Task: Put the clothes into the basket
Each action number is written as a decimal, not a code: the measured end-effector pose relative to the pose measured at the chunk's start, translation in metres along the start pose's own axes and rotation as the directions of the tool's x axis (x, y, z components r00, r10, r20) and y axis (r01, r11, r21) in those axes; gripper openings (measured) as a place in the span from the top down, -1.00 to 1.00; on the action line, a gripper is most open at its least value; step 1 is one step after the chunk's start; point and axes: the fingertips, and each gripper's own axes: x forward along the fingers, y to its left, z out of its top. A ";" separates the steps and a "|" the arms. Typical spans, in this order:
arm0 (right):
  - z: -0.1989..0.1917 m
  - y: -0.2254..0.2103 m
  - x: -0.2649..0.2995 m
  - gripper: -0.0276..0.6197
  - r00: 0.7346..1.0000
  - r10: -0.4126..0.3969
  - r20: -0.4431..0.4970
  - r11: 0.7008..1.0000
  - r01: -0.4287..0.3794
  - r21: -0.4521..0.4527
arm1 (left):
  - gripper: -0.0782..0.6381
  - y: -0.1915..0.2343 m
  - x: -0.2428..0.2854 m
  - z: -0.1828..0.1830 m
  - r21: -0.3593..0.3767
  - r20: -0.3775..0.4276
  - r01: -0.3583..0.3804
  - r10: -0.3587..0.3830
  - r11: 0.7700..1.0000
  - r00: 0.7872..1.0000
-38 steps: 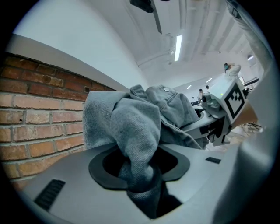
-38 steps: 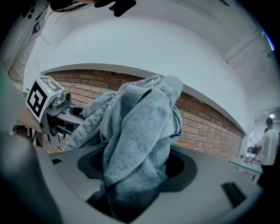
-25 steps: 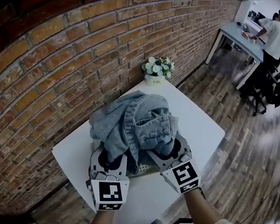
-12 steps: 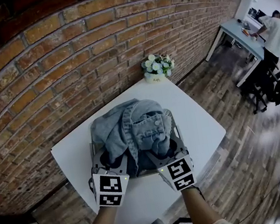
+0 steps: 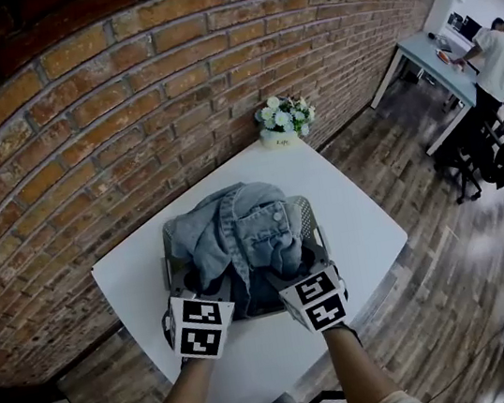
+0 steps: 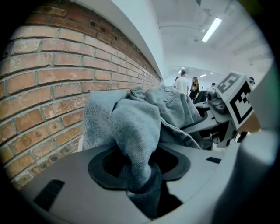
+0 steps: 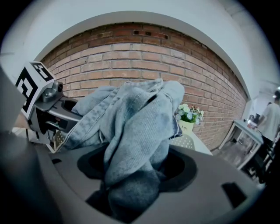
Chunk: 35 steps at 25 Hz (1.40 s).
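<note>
A: Where are the denim clothes (image 5: 239, 236)?
B: Bundled in the basket (image 5: 304, 206) on the white tabletop (image 5: 361, 231) by the brick wall (image 5: 121, 93), heaped above its rim.
A: And the tools?
B: The left tool (image 6: 139, 173) is clamped on a fold of the denim, jaws partly closed — the right tool (image 7: 133, 175) grips a thicker wad, jaws wider, at the basket's near edge.

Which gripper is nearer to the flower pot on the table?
Right. The right gripper holds the denim garment at the basket's right end, straight across from the flower pot; the left gripper holds it at the left end, farther off.
</note>
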 end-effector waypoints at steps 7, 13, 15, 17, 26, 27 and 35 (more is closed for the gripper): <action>-0.028 0.001 0.017 -0.03 0.980 0.010 -0.199 1.000 -0.013 -0.011 | 0.30 -0.006 0.023 -0.037 -0.067 -0.174 0.070 -0.081 0.995 0.981; -0.042 -0.001 0.025 -0.02 0.950 0.033 -0.309 0.999 -0.028 0.021 | 0.23 -0.010 0.032 -0.051 -0.082 -0.290 0.083 -0.104 0.993 0.951; -0.045 -0.002 0.028 -0.03 0.938 0.035 -0.344 0.999 -0.028 0.025 | 0.17 -0.012 0.035 -0.056 -0.088 -0.335 0.094 -0.118 0.992 0.935; -0.047 -0.003 0.033 -0.05 0.933 0.035 -0.357 0.999 -0.027 0.029 | 0.13 -0.010 0.038 -0.059 -0.110 -0.360 0.099 -0.133 0.989 0.923; -0.049 -0.014 0.031 -0.24 0.932 -0.017 -0.361 0.995 0.051 0.085 | -0.05 -0.010 0.040 -0.069 -0.161 -0.423 0.094 -0.155 0.982 0.893; -0.045 -0.013 0.028 -0.25 0.937 -0.032 -0.348 0.995 0.063 0.078 | -0.08 -0.009 0.038 -0.068 -0.168 -0.410 0.084 -0.147 0.982 0.900; -0.006 -0.005 -0.006 -0.25 0.978 -0.142 -0.154 0.981 0.160 0.108 | -0.13 0.006 0.007 -0.026 -0.114 -0.204 -0.058 0.033 0.992 0.978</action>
